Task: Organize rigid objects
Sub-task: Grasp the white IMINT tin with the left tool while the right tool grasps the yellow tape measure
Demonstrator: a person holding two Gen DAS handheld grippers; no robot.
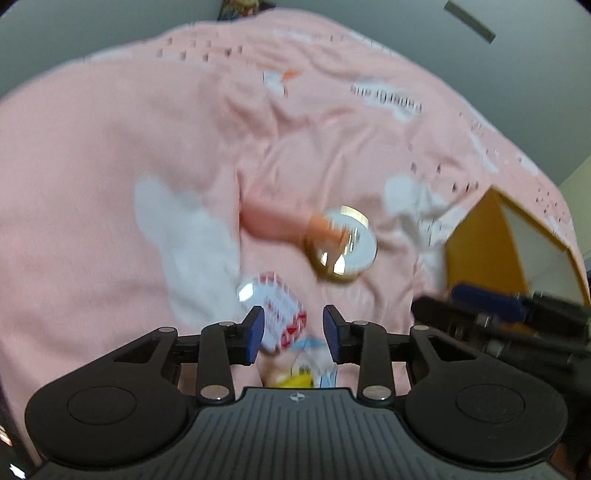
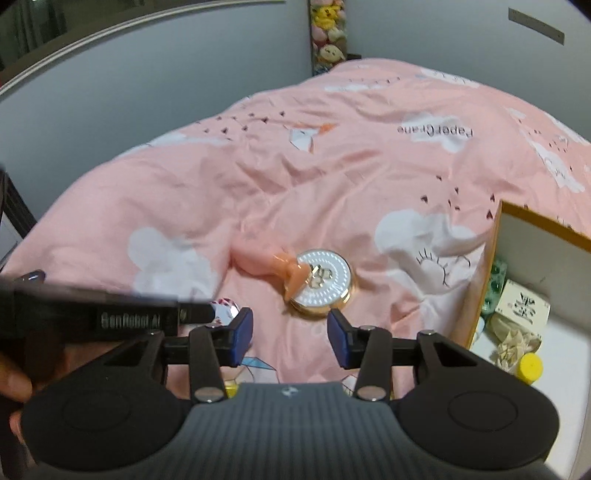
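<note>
On the pink cloud-print duvet (image 2: 332, 177) sits my landmark, a round white-and-gold compact case (image 2: 320, 285) with a peach-coloured soft piece (image 2: 295, 278) lying across its left edge. Both views look down at it from the near side.

My left gripper (image 1: 293, 328) has blue pads spread apart, nothing pinched. A small white box with red print (image 1: 280, 317) sits between those pads, nearer the left one; blur stops me telling whether that pad touches it. Box lies near-left of the compact, apart from it. From the right wrist view the left gripper (image 2: 207, 314) comes in as a black bar from the left edge, a hand (image 2: 14, 384) behind it, and a shiny bit of the box (image 2: 225, 308) shows just past the bar's tip.

My right gripper (image 2: 291, 338) hangs just on the near side of the compact, jaws spread, only duvet between the blue pads.

Right of the compact, well apart, stands an open yellow-edged cardboard box with white inside (image 2: 491, 266). Inside it: a cream carton with black lettering (image 2: 524, 308), a yellow round lid (image 2: 530, 367), crumpled pale paper (image 2: 513, 345), something green (image 2: 496, 284) too small to identify.

Plush toys (image 2: 328, 33) are stacked by the grey wall far behind the compact.
</note>
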